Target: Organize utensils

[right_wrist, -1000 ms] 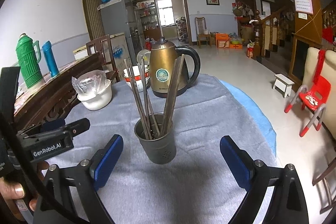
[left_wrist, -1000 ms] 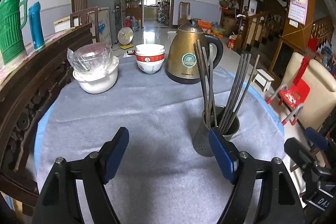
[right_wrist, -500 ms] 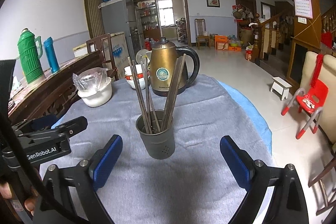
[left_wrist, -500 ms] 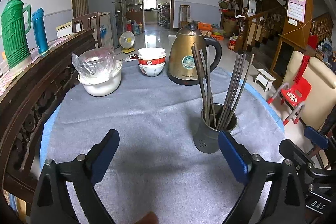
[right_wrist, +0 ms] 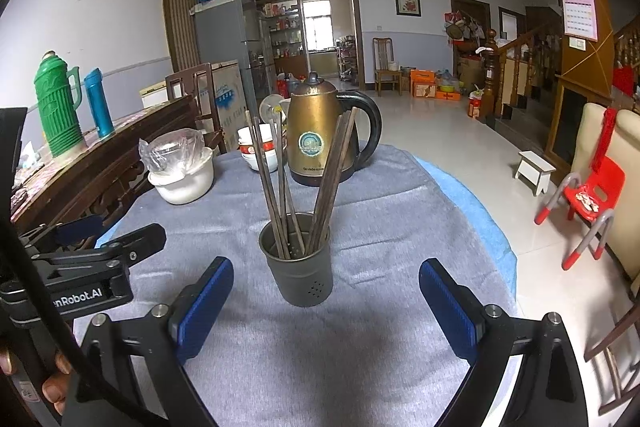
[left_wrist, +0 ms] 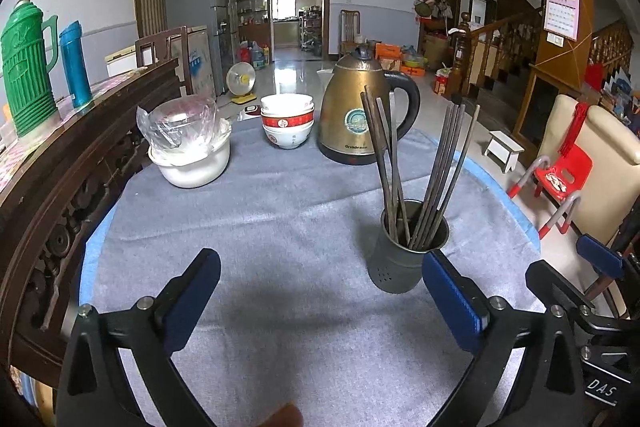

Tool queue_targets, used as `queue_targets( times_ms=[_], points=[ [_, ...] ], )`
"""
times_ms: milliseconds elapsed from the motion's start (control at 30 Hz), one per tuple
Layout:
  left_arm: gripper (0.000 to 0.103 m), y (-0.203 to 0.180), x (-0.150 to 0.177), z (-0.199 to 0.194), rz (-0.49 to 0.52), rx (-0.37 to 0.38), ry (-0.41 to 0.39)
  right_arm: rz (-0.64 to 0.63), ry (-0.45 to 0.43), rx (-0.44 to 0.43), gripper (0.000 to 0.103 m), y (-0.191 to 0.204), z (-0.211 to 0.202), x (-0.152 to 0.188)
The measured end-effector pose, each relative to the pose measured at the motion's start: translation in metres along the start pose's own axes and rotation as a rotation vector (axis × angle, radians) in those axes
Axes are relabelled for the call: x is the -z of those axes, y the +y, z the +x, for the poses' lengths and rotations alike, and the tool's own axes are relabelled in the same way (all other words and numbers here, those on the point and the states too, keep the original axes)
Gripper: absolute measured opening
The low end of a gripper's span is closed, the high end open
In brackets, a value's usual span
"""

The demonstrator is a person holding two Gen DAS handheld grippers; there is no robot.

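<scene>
Dark chopsticks (right_wrist: 280, 187) upright in grey holder (right_wrist: 300, 277)

The chopsticks' (right_wrist: 280, 187) lower ends are hidden inside the grey holder (right_wrist: 302, 273). Stacked bowls (right_wrist: 256, 153) sit partly hidden behind them. The kettle's (left_wrist: 358, 115) label is too small to read.

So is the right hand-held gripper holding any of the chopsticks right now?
No, the right hand-held gripper is open and empty, while the chopsticks all stand in the holder cup.
</scene>
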State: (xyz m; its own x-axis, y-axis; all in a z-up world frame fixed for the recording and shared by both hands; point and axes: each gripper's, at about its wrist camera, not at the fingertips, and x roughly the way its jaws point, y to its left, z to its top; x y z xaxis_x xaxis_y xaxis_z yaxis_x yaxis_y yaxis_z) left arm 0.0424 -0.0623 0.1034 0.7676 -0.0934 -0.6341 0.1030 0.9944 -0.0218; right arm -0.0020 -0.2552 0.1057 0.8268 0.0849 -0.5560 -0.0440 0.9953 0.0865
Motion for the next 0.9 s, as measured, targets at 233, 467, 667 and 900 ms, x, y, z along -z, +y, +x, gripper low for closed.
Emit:
queue_targets(
  times_ms=[233,467,667,900],
  points=[
    [0.102,0.0,-0.001,-0.001,-0.002,0.01,-0.004,0.0,0.001,-0.001,0.096,0.001,0.0,-0.001],
    [0.102,-0.001,-0.002,0.0,-0.001,0.001,0.003,0.001,0.007,-0.005,0.096,0.002,0.003,-0.003],
    [0.102,-0.003,-0.002,0.002,0.006,0.0,-0.003,-0.003,0.006,-0.003,0.096,0.002,0.006,-0.004],
    [0.102,-0.003,-0.005,0.004,0.006,-0.001,-0.008,-0.008,0.006,-0.007,0.096,0.003,0.01,-0.005]
  ],
)
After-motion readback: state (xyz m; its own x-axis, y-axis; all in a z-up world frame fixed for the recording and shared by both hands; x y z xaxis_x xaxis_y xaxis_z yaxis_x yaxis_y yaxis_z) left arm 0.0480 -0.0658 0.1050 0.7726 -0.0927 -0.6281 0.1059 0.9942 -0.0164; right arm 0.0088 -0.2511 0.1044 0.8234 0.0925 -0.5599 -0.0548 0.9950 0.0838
